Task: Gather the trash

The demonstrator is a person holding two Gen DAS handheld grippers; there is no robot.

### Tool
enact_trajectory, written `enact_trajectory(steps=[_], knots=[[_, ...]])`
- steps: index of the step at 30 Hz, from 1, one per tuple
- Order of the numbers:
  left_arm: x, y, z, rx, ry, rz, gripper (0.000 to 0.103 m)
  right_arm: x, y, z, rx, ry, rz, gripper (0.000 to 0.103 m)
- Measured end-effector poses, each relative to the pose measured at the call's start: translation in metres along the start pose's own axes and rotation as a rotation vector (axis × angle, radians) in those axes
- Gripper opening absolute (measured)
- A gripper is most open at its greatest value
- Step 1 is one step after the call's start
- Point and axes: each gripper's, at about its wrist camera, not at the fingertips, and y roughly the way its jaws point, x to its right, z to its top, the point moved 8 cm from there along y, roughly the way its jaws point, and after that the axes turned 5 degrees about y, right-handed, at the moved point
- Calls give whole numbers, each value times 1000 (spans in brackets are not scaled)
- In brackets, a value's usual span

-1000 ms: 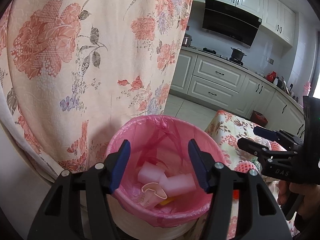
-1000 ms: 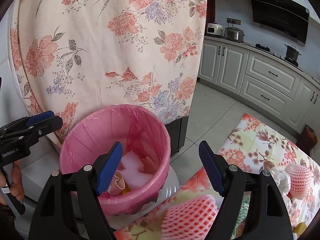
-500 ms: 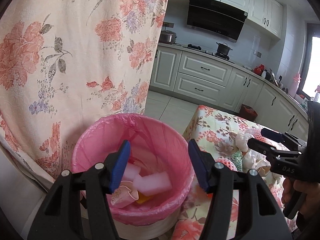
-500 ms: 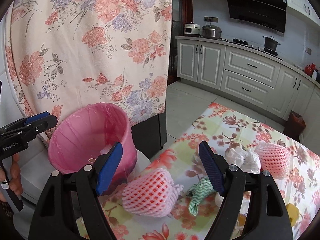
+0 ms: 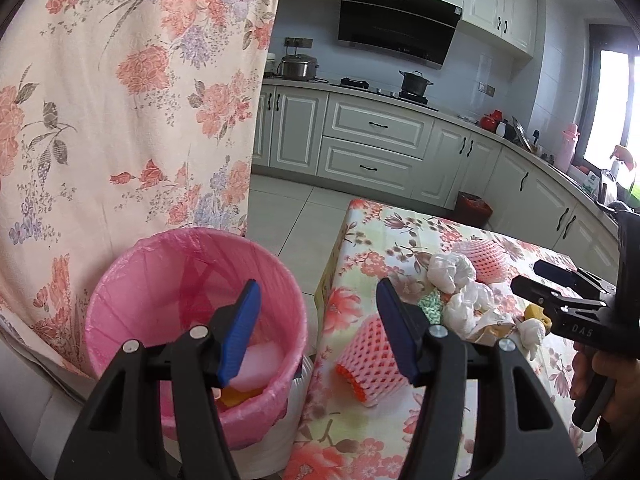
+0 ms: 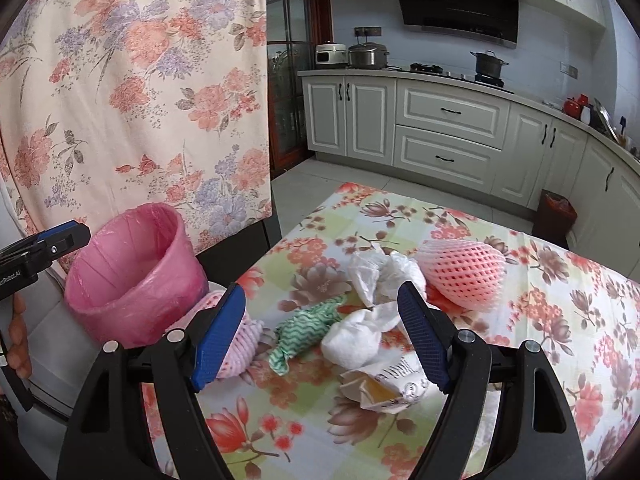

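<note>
Only left wrist shows bin (image 5: pixel 192 264) contents, foam (image 5: pixel 256 364).

Both views have swung rightward: the pink bin (image 6: pixel 136 280) has slid from lower centre to the left of the frame, and the littered floral tablecloth (image 6: pixel 560 280) now fills the lower right. Between the right gripper (image 6: pixel 322 336) fingers now lie white wads (image 6: pixel 354 338) instead of the bin.

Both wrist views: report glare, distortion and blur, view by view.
Left wrist view: the window at the right edge is blown out white; fisheye bends the cabinets and darkens the corners; the pink bin and the table trash look sharp. Right wrist view: even daylight, no glare, the same barrel curve along the counter; the crumpled white tissue is crisp, without motion blur.
</note>
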Motion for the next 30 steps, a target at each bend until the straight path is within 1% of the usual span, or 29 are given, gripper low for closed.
enact_trajectory(steps=[6, 15, 23, 30], knots=[[26, 7, 3, -7, 27, -25, 58, 38, -9, -7, -1, 40, -41, 74], [66, 24, 1, -28, 66, -64, 58, 81, -16, -19, -7, 89, -81, 74], [105, 48, -1, -59, 101, -112, 58, 117, -20, -31, -13, 127, -115, 74], [141, 75, -8, -92, 127, -165, 58, 153, -20, -48, -35, 171, -165, 74]])
